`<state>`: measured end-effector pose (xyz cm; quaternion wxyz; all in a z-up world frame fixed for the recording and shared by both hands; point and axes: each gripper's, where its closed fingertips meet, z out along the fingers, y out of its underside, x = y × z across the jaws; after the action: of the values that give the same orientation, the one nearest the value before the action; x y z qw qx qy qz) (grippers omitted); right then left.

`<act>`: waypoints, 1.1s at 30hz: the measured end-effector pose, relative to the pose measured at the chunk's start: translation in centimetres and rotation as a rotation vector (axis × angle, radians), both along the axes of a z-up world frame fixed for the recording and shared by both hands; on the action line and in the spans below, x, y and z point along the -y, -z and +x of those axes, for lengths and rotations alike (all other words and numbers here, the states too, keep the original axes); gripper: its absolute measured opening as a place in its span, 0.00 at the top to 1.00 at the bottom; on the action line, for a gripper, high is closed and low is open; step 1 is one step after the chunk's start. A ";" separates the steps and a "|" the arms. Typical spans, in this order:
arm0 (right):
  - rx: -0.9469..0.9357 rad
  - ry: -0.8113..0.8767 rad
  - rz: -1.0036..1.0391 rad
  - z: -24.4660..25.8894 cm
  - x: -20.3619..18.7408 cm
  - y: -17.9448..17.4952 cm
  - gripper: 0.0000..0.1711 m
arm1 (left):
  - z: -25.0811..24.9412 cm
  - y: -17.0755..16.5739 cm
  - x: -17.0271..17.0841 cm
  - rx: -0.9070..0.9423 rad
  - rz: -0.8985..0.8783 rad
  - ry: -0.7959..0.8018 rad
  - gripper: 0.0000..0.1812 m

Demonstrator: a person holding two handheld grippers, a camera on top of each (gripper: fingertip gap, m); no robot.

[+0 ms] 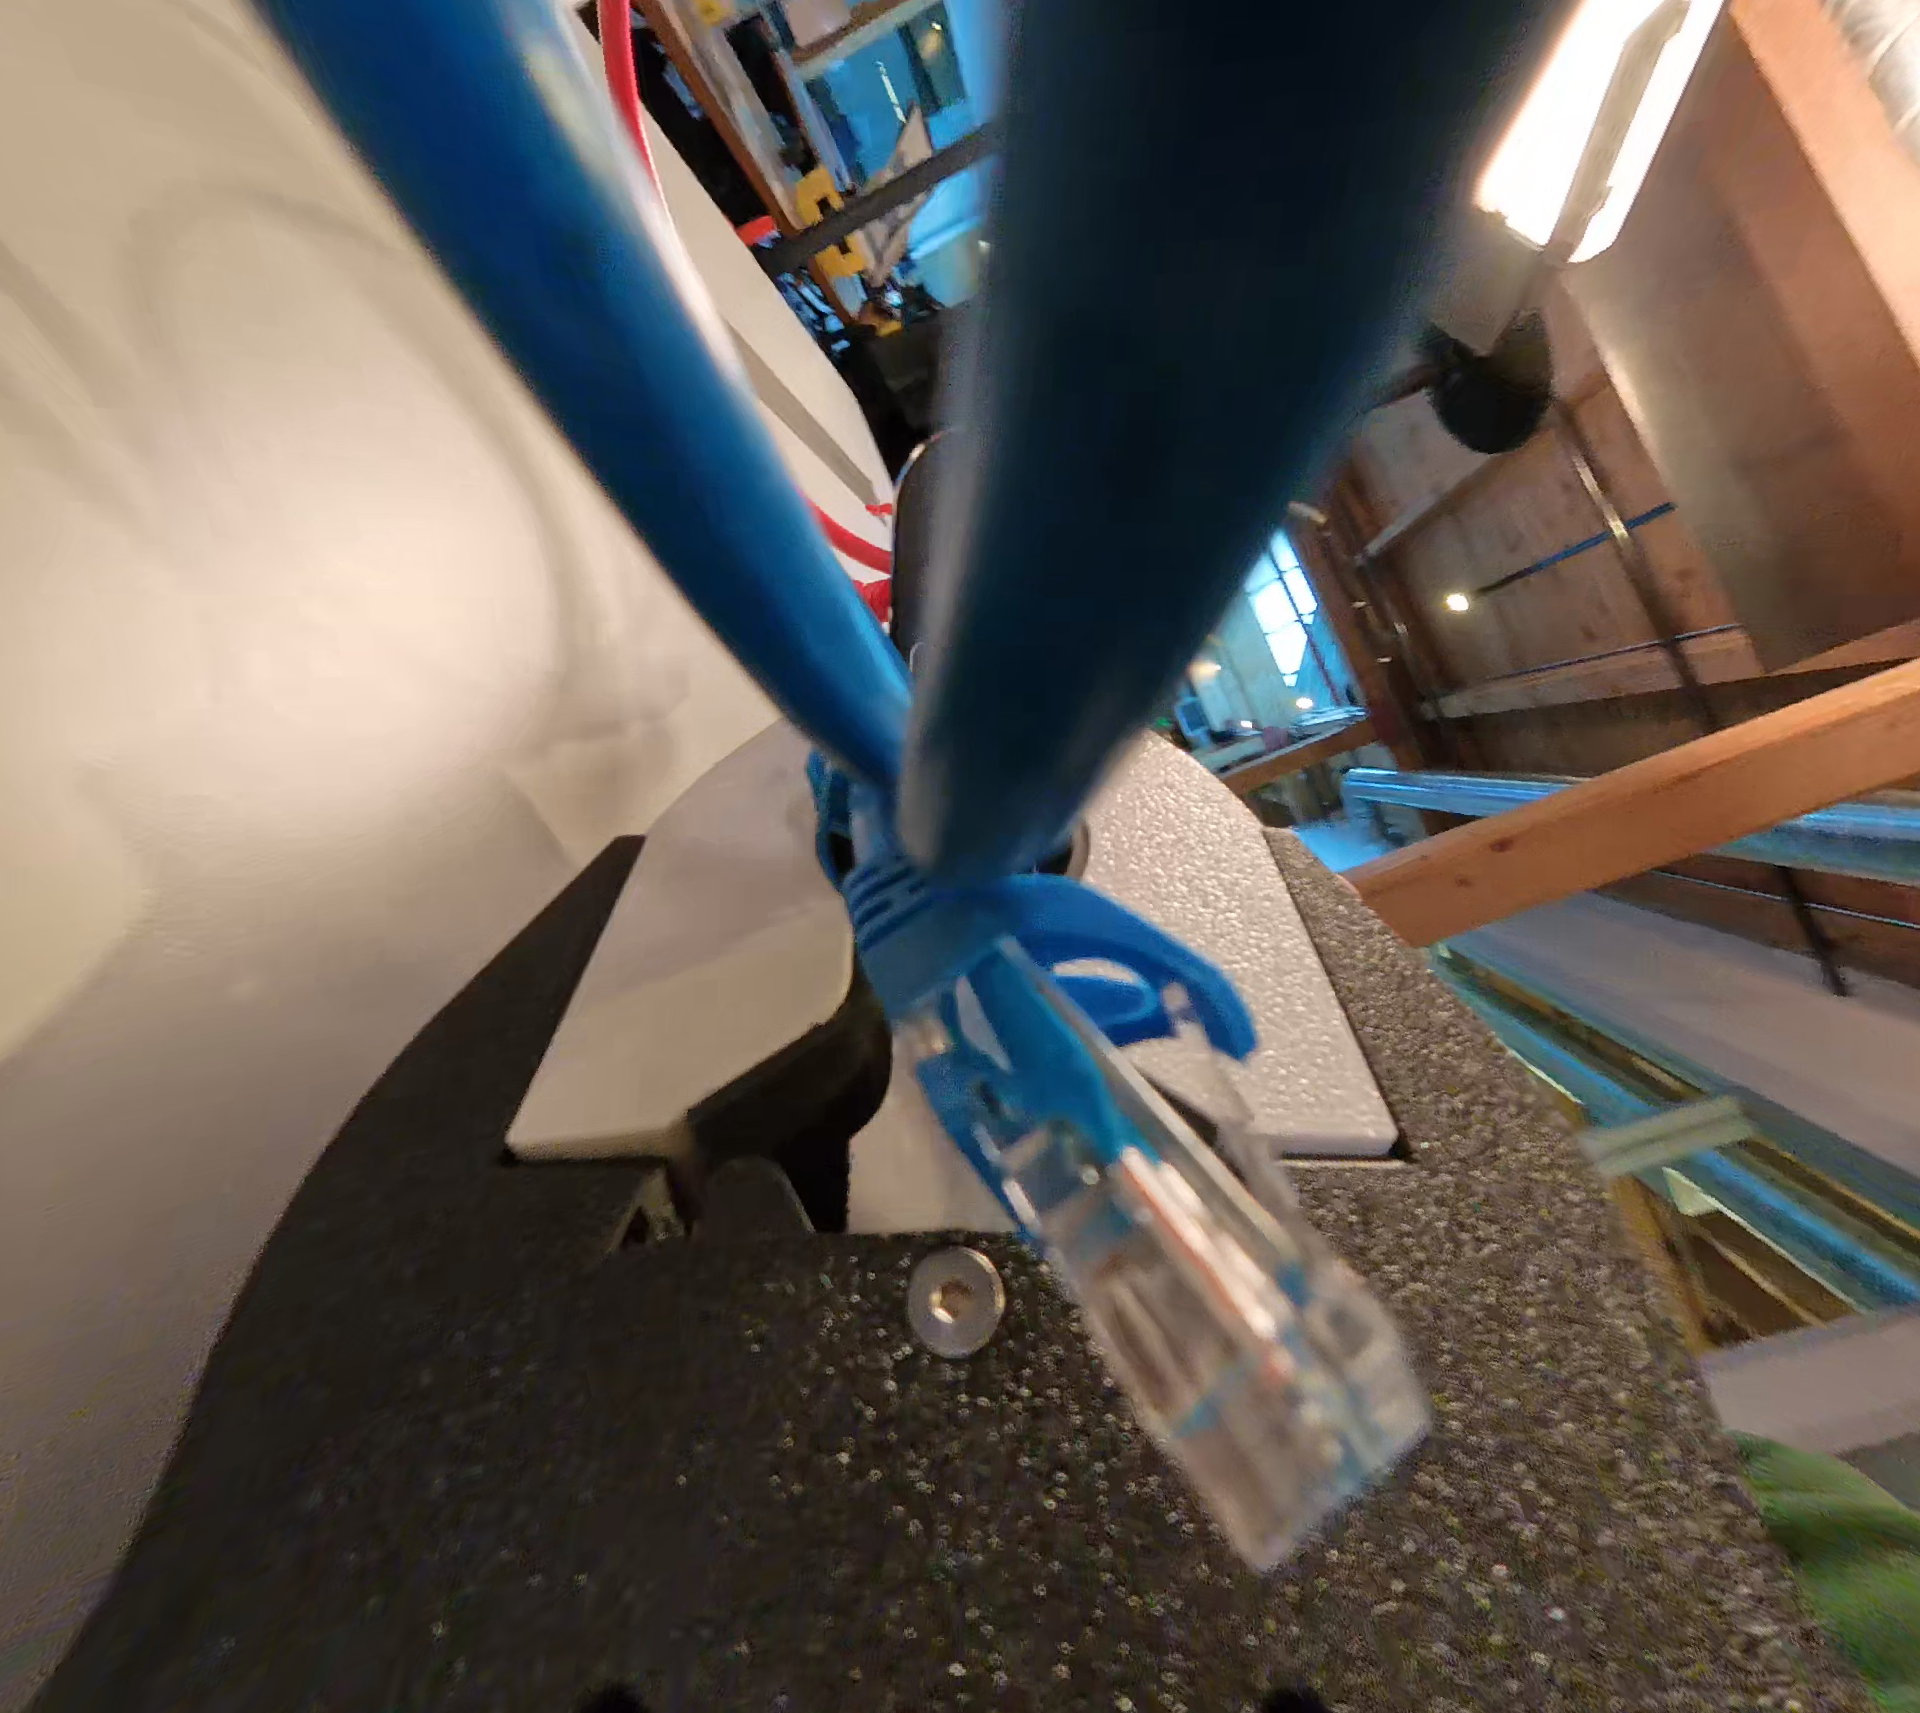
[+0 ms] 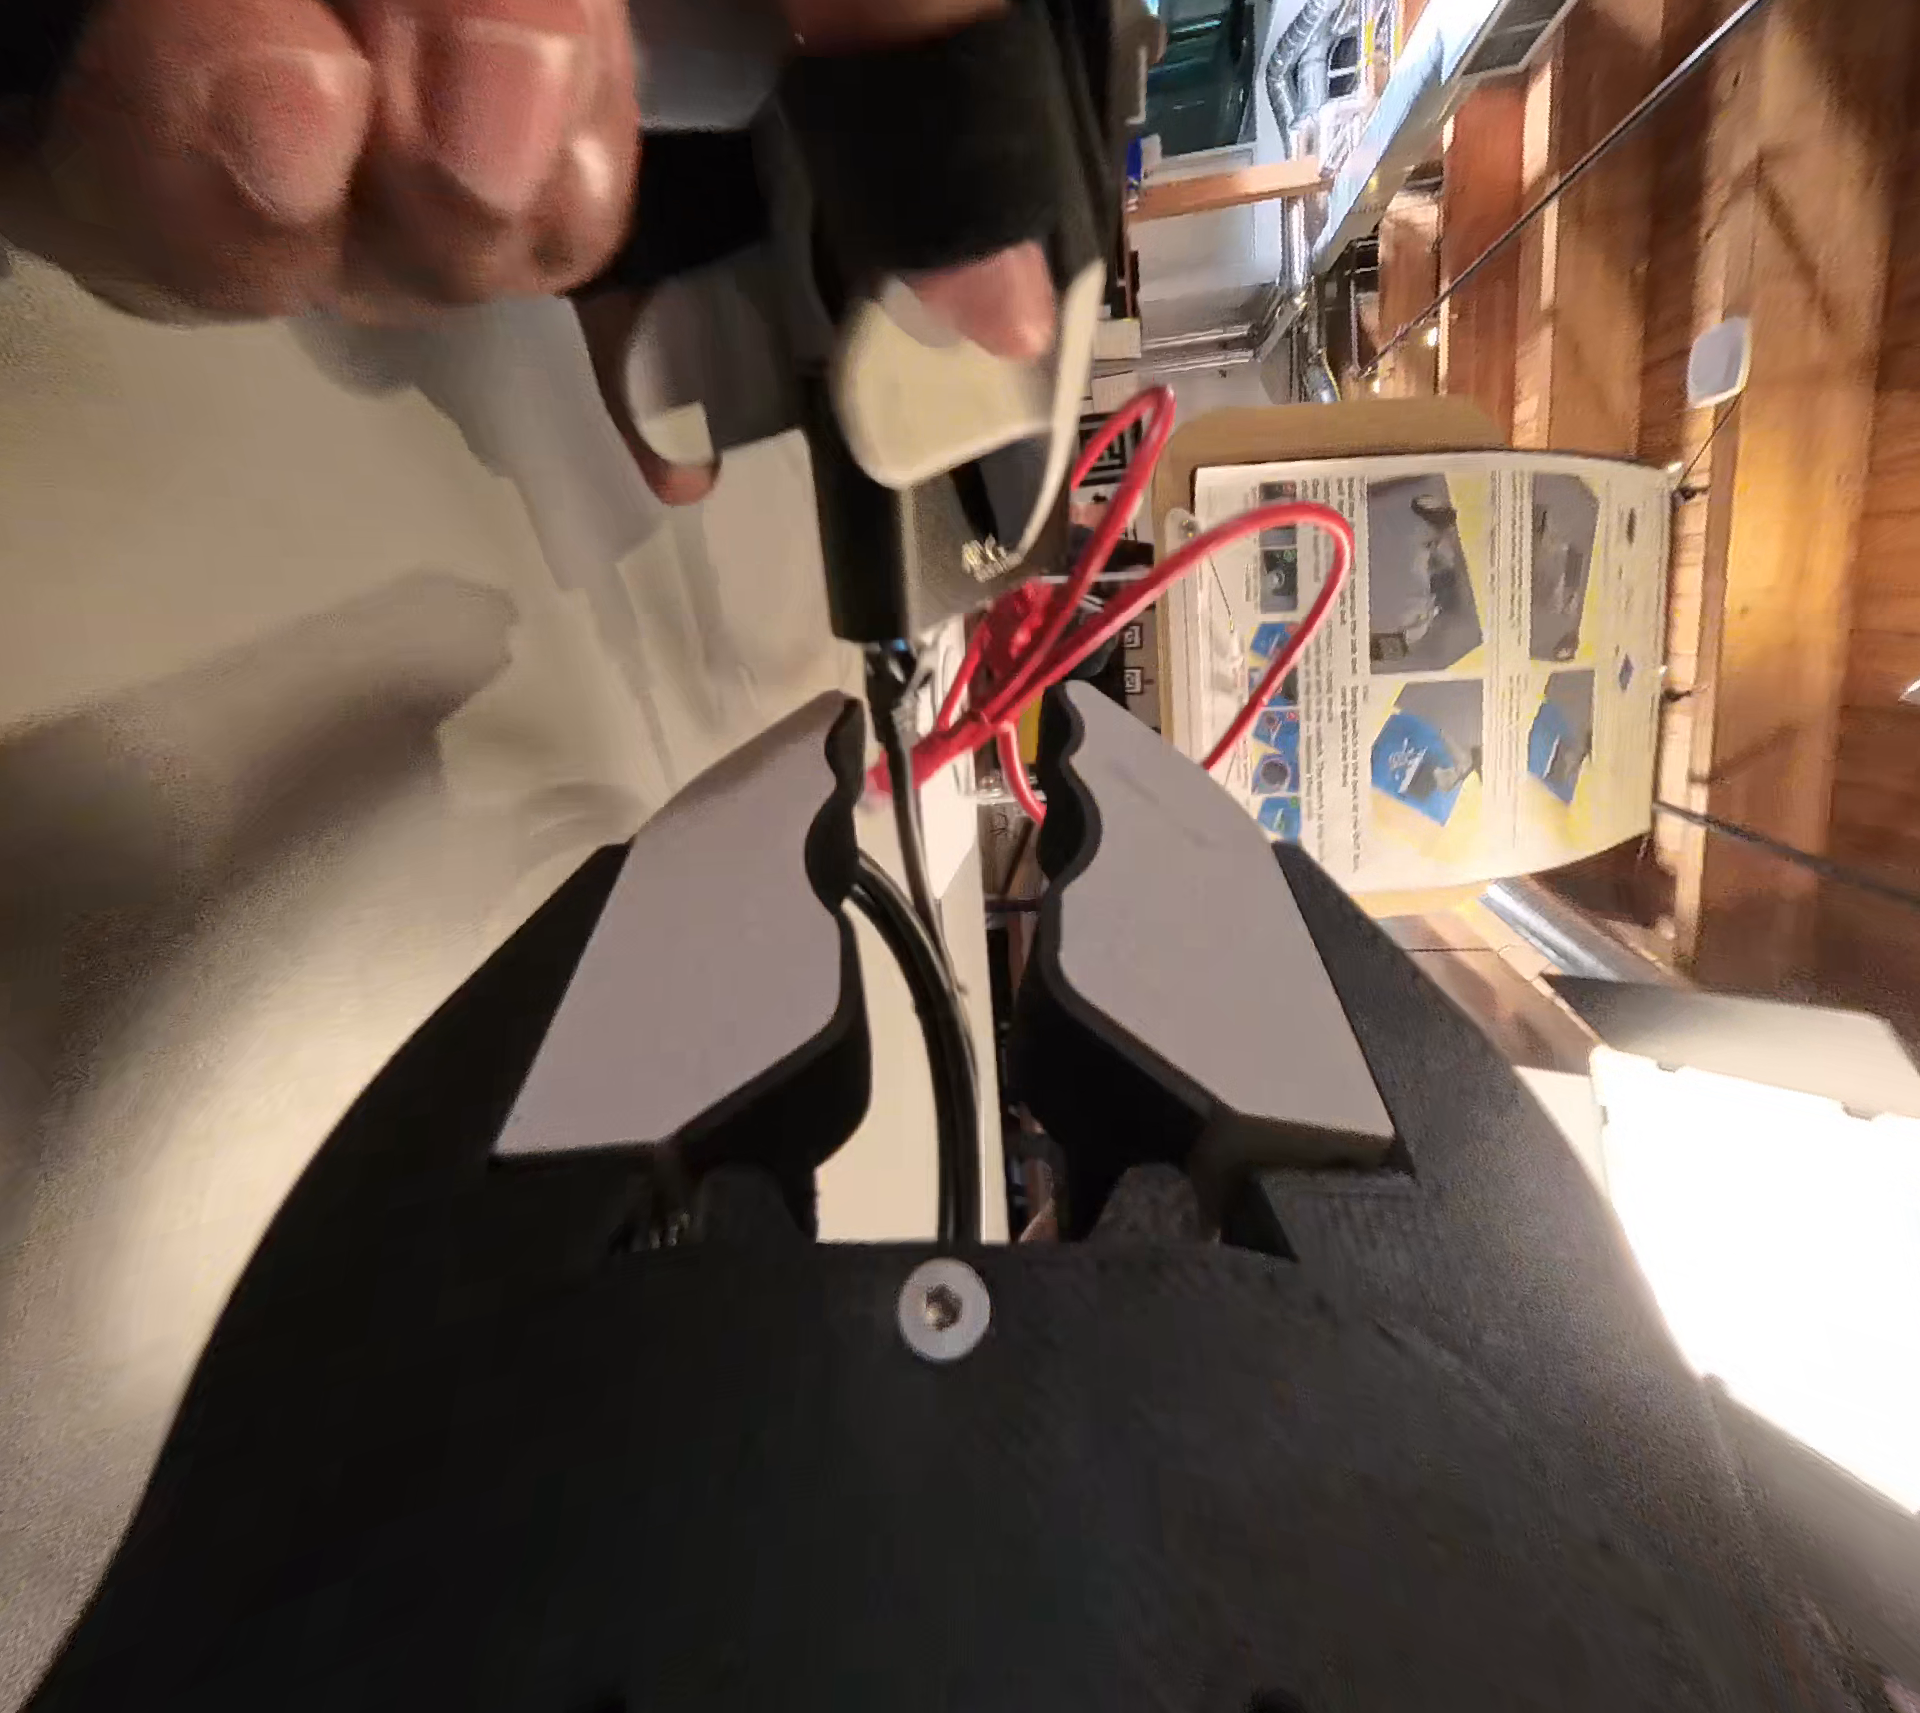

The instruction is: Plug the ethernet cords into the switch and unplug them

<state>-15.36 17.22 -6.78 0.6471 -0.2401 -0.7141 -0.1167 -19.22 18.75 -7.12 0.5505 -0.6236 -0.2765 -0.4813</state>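
Observation:
In the left wrist view my left gripper [image 1: 951, 816] is shut on a blue ethernet cord [image 1: 582, 292] just behind its ribbed boot. The cord's clear plug [image 1: 1226, 1331] hangs free and points back toward the camera. A darker blue cord [image 1: 1174, 229] runs up from the same grip. In the right wrist view my right gripper [image 2: 956, 718] is open and empty. A black cable [image 2: 940, 988] passes between its jaws. Red cords [image 2: 1132, 614] loop just beyond its fingertips. I see no switch in either view.
A person's hand [image 2: 343, 105] holds a black strapped gripper handle [image 2: 935, 188] above my right gripper. A white table surface [image 1: 260, 468] fills the left side. A poster board [image 2: 1455, 676] stands at the right. Wooden beams and shelving lie behind. Across from one pair of fingers to the other is roughly 5 cm.

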 end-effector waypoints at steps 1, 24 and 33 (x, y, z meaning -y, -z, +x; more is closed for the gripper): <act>0.006 0.000 0.022 -0.3 0.0 0.1 0.81 | 0.5 -0.1 0.0 0.020 0.007 0.019 0.85; -0.024 0.028 0.181 -0.4 -3.1 1.3 0.85 | 3.3 -0.6 -0.1 0.115 0.018 0.183 0.80; -0.014 0.032 0.211 -0.5 -2.8 1.5 0.77 | 4.1 0.3 0.0 0.164 -0.017 0.159 0.83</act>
<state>-15.83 20.00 -8.29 0.6718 -0.1826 -0.6894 -0.2000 -15.15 18.70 -7.41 0.4807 -0.6070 -0.2742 -0.5704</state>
